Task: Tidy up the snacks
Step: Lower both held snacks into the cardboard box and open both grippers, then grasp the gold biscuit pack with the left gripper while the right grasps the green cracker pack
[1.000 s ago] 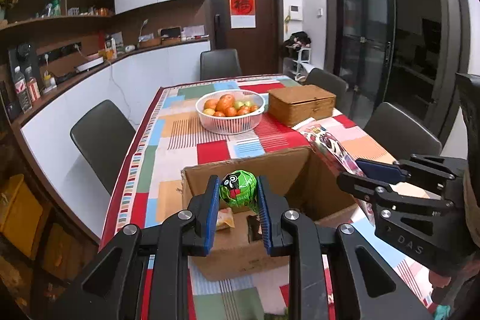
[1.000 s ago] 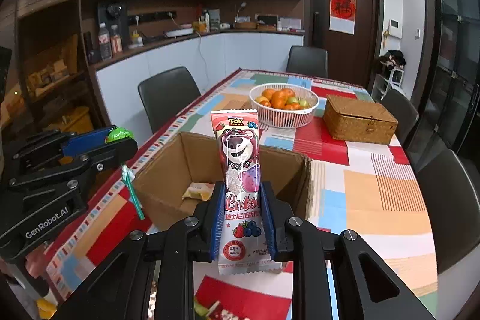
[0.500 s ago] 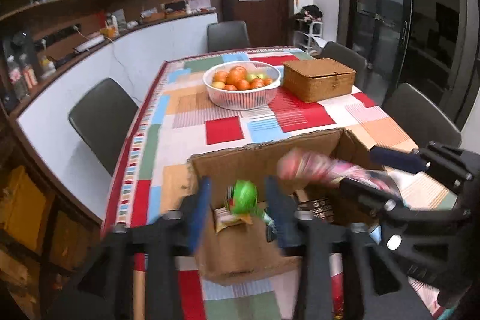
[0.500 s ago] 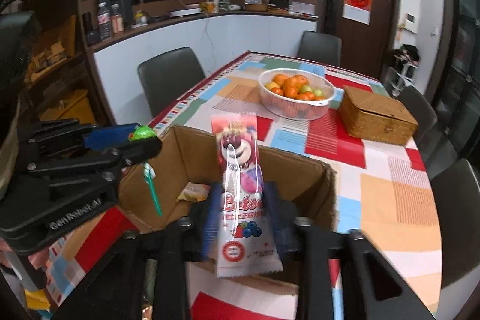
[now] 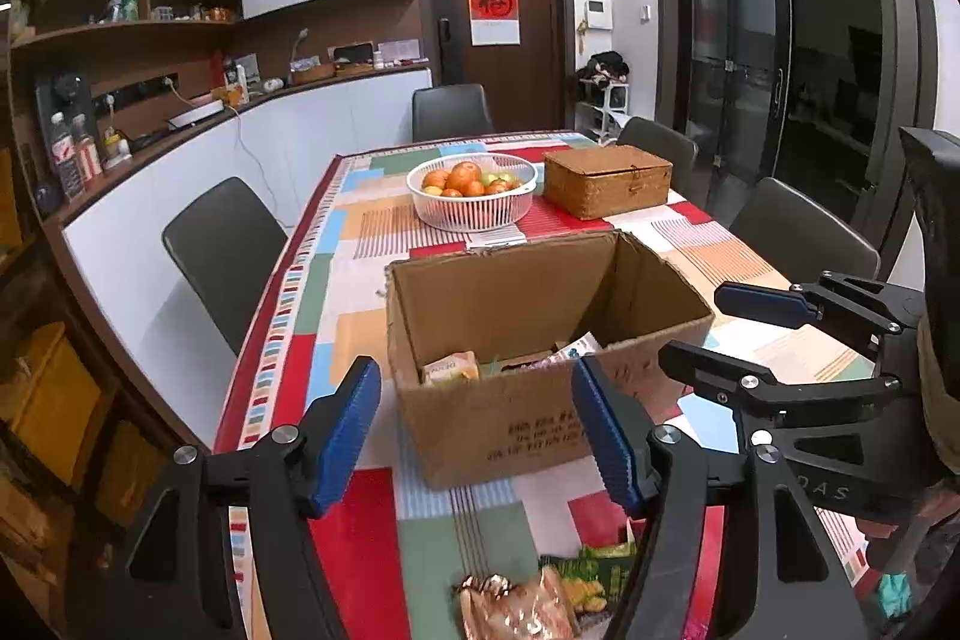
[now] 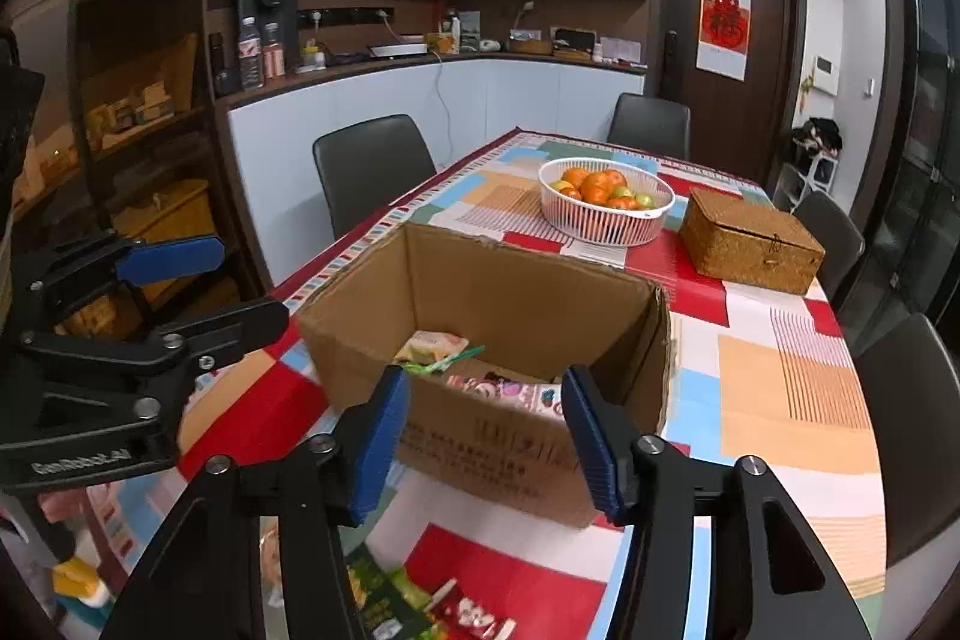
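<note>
An open cardboard box stands on the patchwork tablecloth. Inside it lie a pink Lotso snack pack, a green lollipop and a yellowish packet. My left gripper hovers before the box's near wall, its jaws opening with nothing between the blue pads. My right gripper hangs beside it on the right, jaws also opening and empty. More loose snack packets lie on the table under both grippers.
Behind the box sit a white fruit basket and a wicker box. Dark chairs line both long sides of the table. A counter and shelves run along the left wall.
Both grippers have opened. The left let go of the green lollipop and the right of the Lotso pack; both now lie in the box. Both hands drew back from it.
</note>
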